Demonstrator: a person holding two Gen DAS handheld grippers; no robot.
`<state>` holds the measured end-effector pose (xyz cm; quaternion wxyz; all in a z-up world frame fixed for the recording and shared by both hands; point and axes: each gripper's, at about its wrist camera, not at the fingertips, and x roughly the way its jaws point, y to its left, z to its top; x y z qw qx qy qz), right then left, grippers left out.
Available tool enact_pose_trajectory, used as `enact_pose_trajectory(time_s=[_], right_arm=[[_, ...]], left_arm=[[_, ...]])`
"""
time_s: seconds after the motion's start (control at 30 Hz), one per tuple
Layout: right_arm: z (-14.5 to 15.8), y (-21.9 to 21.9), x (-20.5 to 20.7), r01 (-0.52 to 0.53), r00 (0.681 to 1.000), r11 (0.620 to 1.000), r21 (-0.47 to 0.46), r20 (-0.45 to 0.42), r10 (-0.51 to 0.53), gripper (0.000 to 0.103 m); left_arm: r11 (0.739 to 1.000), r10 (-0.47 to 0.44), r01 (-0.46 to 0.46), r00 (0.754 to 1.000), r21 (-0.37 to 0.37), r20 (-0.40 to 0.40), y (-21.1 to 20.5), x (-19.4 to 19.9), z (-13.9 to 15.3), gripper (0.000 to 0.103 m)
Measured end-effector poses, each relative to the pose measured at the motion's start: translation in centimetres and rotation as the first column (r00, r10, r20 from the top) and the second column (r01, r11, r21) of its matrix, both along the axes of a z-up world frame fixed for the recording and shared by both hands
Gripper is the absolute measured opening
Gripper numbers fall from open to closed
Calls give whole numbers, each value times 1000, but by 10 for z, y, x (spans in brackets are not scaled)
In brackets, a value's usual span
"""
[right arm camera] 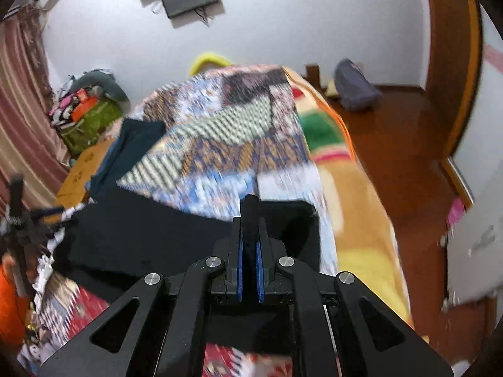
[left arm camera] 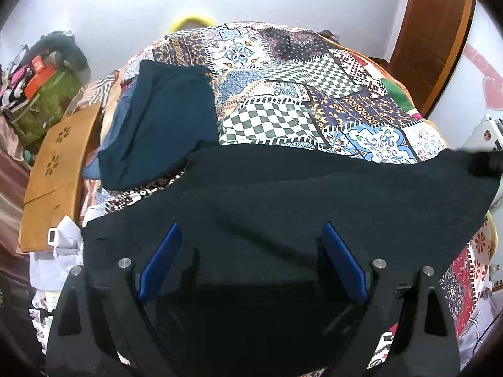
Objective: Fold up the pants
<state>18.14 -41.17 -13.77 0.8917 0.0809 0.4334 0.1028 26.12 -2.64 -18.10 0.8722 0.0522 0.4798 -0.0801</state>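
Black pants [left arm camera: 314,194] lie spread across the near part of a patchwork bedspread [left arm camera: 283,94]. My left gripper [left arm camera: 251,232] is open, its blue pads wide apart just above the black cloth. In the right wrist view the pants [right arm camera: 141,235] stretch from left to centre, and my right gripper [right arm camera: 250,220] is shut on a pinched fold of the black cloth at its right end, lifting it. The right gripper also shows in the left wrist view [left arm camera: 485,160] as a dark blur at the far right of the pants.
A folded dark teal garment [left arm camera: 163,119] lies on the bed's left side over blue cloth. A brown wooden board [left arm camera: 59,169] and a green bag [left arm camera: 44,103] stand left of the bed. A wooden door [left arm camera: 440,31] and wood floor [right arm camera: 408,172] are at the right.
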Motion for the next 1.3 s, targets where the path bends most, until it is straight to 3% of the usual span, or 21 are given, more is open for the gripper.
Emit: enact_pose_trajectory(time_s=[0.17, 0.27, 0.4, 0.47, 0.6, 0.73, 0.87, 1.03, 1.2, 1.3], right_arm=[[-53, -8, -16, 64, 993, 997, -32, -101, -66, 6], [-69, -13, -26, 101, 987, 995, -3, -125, -100, 5], [-61, -11, -34, 122, 984, 991, -51, -122, -127, 5], [-54, -8, -37, 132, 983, 987, -92, -116, -143, 10], [-32, 3, -41, 133, 989, 973, -187, -38, -143, 18], [-7, 23, -32, 116, 993, 970, -216, 62, -105, 41], [9, 64, -7, 11, 997, 980, -198, 80, 5, 42], [11, 125, 27, -166, 981, 976, -141, 76, 178, 42], [2, 197, 66, -350, 930, 932, -92, 82, 357, 42], [-7, 236, 86, -440, 894, 894, -80, 53, 445, 42]], left_arm=[[999, 37, -37, 999, -26, -3, 15, -5, 2, 92], [997, 67, -67, 998, -37, -7, 28, -9, 1, 92], [992, 115, -115, 993, -50, -5, 52, -15, 0, 92], [988, 146, -146, 989, -56, -1, 68, -17, -1, 92], [974, 219, -218, 976, -70, 6, 105, -21, -2, 92], [947, 310, -308, 951, -88, 7, 150, -21, -5, 93], [915, 388, -388, 922, -112, -21, 197, -16, -14, 93], [898, 427, -432, 901, -77, -74, 234, -2, -34, 93], [888, 449, -458, 880, -28, -154, 259, 21, -69, 93], [891, 430, -451, 875, -51, -225, 267, 36, -95, 93]])
